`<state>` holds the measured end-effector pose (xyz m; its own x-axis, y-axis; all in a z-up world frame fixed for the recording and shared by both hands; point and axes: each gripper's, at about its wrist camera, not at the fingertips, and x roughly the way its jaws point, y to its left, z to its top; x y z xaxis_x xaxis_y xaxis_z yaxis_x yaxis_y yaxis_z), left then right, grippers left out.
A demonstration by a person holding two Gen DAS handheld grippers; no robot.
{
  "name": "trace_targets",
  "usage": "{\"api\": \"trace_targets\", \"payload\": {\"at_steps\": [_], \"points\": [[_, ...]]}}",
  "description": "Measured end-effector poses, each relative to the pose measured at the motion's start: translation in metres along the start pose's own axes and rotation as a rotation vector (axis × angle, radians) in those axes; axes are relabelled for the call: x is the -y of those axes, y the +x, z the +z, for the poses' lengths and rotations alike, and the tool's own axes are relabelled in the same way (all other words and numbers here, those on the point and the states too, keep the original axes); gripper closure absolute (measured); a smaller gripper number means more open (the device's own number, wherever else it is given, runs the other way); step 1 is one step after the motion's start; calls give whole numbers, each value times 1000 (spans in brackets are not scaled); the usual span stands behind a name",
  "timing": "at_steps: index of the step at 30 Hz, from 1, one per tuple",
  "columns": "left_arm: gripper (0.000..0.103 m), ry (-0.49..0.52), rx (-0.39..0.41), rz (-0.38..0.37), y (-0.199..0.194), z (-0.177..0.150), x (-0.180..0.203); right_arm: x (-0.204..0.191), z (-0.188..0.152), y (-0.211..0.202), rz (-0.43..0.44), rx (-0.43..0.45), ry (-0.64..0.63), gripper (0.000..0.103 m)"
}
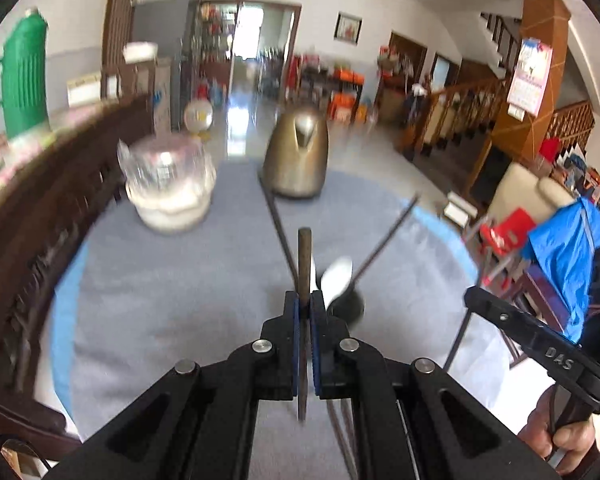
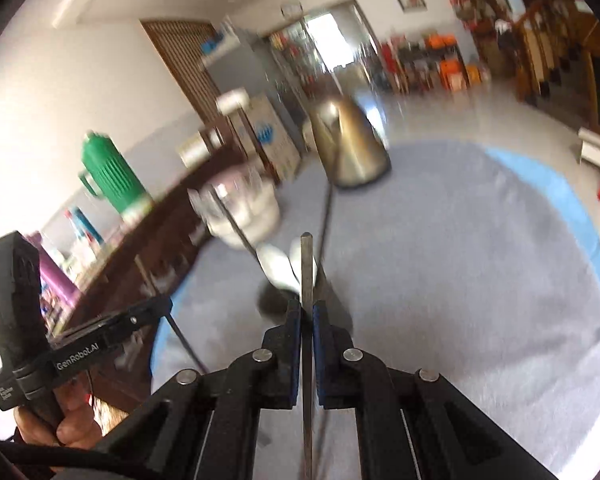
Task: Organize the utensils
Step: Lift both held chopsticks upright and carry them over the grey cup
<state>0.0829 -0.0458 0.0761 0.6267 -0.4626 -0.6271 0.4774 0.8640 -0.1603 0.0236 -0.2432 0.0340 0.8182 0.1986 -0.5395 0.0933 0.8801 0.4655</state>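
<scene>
While you lift, each hand-held gripper clamps one utensil.
Left hand-held gripper [image 1: 304, 304] pinches a thin brown stick [image 1: 304, 256]; right hand-held gripper [image 2: 307, 312] pinches a flat grey metal handle [image 2: 308, 272].

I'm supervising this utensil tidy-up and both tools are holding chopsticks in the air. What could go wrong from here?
1. Each chopstick is pinched only near one end, so the left tool or right tool might let it pivot or slip.
2. Long sticks could knock the glass jar or kettle.

On the desk [image 1: 148, 304], the kettle [image 1: 296, 152] stood at the far edge, the glass jar [image 1: 168, 184] to its left, a spoon [image 1: 338, 276] nearer.
</scene>
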Motion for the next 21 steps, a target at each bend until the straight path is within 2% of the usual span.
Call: {"api": "trace_targets", "payload": {"at_steps": [5,9,15,21], "points": [[98,19,99,10,-10,45,11,-18,39,-35,24,162,-8,97],[98,40,145,15,-14,67,18,-35,69,-48,8,279,-22,97],[98,44,180,14,-22,85,22,-55,103,-35,-30,403,-33,97],[98,29,145,9,-3,80,24,-66,106,-4,-123,461,-87,97]]}}
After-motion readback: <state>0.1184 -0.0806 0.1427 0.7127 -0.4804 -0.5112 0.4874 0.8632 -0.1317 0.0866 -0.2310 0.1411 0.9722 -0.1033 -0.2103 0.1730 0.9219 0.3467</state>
